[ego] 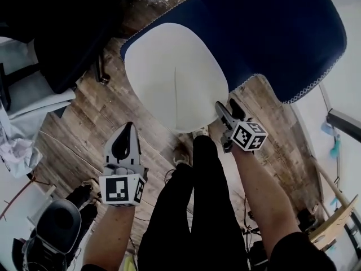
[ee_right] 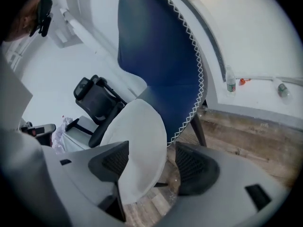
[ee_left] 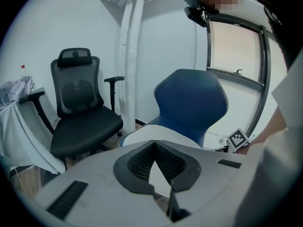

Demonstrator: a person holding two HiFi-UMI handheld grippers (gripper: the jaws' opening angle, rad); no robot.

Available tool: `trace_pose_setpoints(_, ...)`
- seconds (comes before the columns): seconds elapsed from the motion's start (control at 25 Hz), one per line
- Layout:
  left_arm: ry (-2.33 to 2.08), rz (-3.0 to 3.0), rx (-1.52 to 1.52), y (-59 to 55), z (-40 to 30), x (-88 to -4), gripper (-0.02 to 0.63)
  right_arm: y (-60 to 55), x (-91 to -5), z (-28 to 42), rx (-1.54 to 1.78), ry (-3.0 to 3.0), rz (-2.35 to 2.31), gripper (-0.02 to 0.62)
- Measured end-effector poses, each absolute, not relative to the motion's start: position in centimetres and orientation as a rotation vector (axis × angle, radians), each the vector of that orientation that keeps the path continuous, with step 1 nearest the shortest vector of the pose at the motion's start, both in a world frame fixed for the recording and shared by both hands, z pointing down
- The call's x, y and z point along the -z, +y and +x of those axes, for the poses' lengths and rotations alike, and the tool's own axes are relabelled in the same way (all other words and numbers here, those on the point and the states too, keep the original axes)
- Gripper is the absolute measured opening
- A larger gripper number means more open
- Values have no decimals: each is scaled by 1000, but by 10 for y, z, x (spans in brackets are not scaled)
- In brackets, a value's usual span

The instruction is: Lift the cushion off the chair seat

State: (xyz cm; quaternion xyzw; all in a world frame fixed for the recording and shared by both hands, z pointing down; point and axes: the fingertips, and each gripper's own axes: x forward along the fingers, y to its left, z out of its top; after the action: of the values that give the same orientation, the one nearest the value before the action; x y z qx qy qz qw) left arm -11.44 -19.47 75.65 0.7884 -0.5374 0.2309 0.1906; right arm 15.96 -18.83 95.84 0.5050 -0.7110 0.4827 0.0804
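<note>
The right gripper (ego: 227, 107) gapes at the cushion's (ego: 175, 72) front edge. The left gripper (ego: 128, 129), jaws together, hangs short of it over open floor (ego: 84, 114).

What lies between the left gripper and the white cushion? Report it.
Only wooden floor. The head view shows nothing else between the left gripper and the near edge of the cushion.

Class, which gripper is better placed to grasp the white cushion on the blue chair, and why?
Right. The right gripper is at the near edge of the cushion, jaws apart with that edge showing between them, not yet pinched. The left gripper hangs back over the floor, jaws together.
</note>
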Motion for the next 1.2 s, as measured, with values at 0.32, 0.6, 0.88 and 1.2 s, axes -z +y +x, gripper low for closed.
trace_pose_setpoints(0.32, -1477, 2238, -684, -184, -109, -758, 5, -194, -962, 155, -1500, -2069, 1499, 121)
trace_pose_setpoints(0.6, -1504, 2250, -649, -192, -115, -742, 5, -198, -923, 155, -1391, -2153, 1536, 43)
trace_pose_setpoints(0.88, -1523, 2270, -602, -199, -126, -701, 5, -197, -870, 140, -1408, -2206, 1553, 35)
trace_pose_setpoints(1.2, -1575, 2298, -545, -198, -138, -643, 5, -204, -796, 128, -1352, -2268, 1572, 32)
